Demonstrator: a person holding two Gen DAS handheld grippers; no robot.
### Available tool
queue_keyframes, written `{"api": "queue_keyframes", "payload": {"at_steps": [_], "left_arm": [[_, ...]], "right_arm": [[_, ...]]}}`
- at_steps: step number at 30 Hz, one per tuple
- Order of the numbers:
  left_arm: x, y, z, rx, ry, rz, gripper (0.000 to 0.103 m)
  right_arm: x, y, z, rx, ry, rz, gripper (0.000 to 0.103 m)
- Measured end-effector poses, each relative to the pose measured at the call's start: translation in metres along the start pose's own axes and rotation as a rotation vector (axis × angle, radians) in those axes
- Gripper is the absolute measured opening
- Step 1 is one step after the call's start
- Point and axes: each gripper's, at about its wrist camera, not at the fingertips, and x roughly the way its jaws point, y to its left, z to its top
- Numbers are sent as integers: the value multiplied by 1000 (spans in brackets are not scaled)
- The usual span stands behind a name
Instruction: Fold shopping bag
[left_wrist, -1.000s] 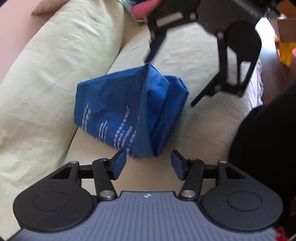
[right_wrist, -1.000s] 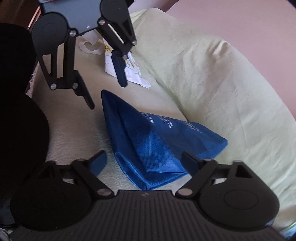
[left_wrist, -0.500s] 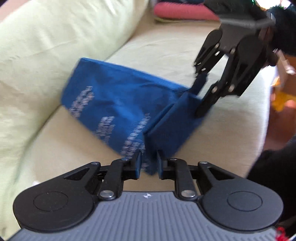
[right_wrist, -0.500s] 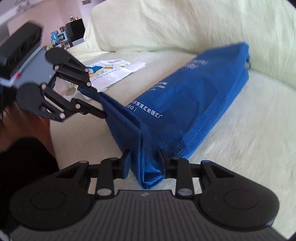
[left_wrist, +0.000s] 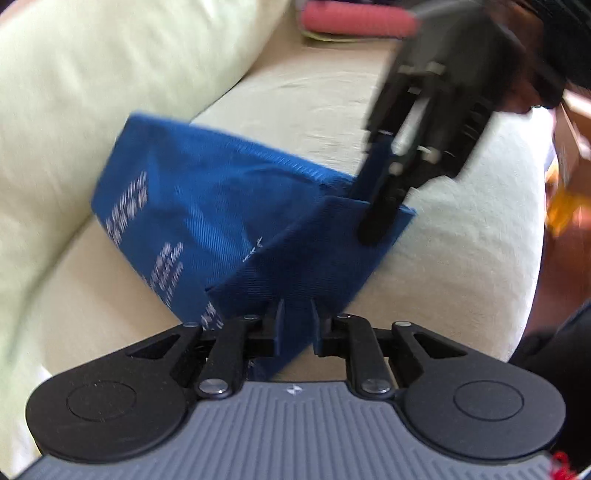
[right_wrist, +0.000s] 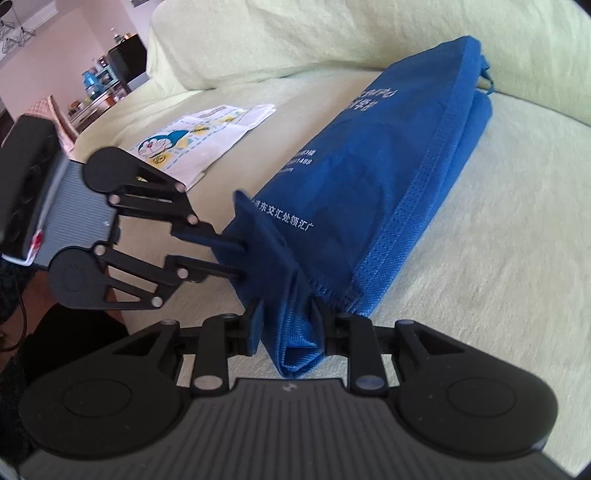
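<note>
A blue fabric shopping bag with white print lies on a pale yellow sofa seat. It also shows in the right wrist view, long and partly flattened. My left gripper is shut on one corner of the bag's near end. My right gripper is shut on the other corner of that end. Each gripper shows in the other's view: the right one and the left one, both pinching the blue fabric.
The sofa back cushion rises behind the bag. A white printed cartoon bag lies flat on the seat further off. A pink roll lies at the seat's far end. The seat's front edge drops to a wooden floor.
Both grippers were open beside the bag a second ago. They closed on the two corners of its near end and have pulled the end panel taut between them.
</note>
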Motion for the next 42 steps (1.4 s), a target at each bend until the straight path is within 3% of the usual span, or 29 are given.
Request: {"api": "queue_keyframes", "payload": {"at_steps": [1, 4, 6, 9, 11, 14, 16, 19, 22, 24, 27, 30, 31, 32, 33, 34, 37, 39, 42], "left_arm": [[0, 3, 0, -15, 5, -10, 21], [2, 7, 1, -32, 15, -23, 21], [0, 9, 2, -30, 18, -26, 21], [0, 10, -1, -43, 11, -16, 22], [-3, 8, -2, -25, -1, 15, 23], [-12, -1, -5, 65, -38, 87, 23], [-21, -15, -13, 246, -80, 122, 29], [-16, -32, -26, 504, -56, 163, 45], [0, -46, -39, 783, -8, 220, 46], [9, -45, -44, 891, -13, 244, 47], [12, -34, -38, 929, -16, 160, 46], [14, -5, -21, 808, 18, -19, 35], [16, 5, -16, 769, 24, -70, 35], [17, 12, -13, 743, 27, -100, 36], [20, 22, -8, 700, 36, -150, 36], [22, 27, -6, 682, 40, -170, 38], [26, 37, -2, 640, 48, -215, 38], [27, 41, -2, 620, 42, -226, 38], [29, 47, -3, 590, 32, -240, 38]], "right_arm": [[-3, 11, -3, -39, -34, -45, 26], [-13, 68, -19, -315, -184, -235, 25], [-12, 99, -33, -480, -251, -236, 14], [11, 111, -39, -541, -236, -285, 11], [26, 98, -35, -492, -200, -294, 11], [38, 73, -26, -373, -169, -213, 10], [39, 59, -19, -296, -158, -151, 9], [37, 42, -11, -208, -137, -82, 6], [38, 29, -6, -151, -124, -44, 0], [39, 22, -5, -118, -115, -19, 0], [39, 19, -4, -110, -109, -8, 0], [36, 22, -4, -133, -113, -4, 5], [32, 28, -7, -186, -130, -19, 15], [28, 37, -10, -253, -152, -40, 36], [23, 45, -14, -320, -173, -61, 47], [18, 54, -17, -387, -195, -81, 50], [11, 76, -40, -656, -216, -136, 48], [19, 87, -62, -920, -210, -214, 46], [38, 86, -85, -1194, -193, -318, 39]]}}
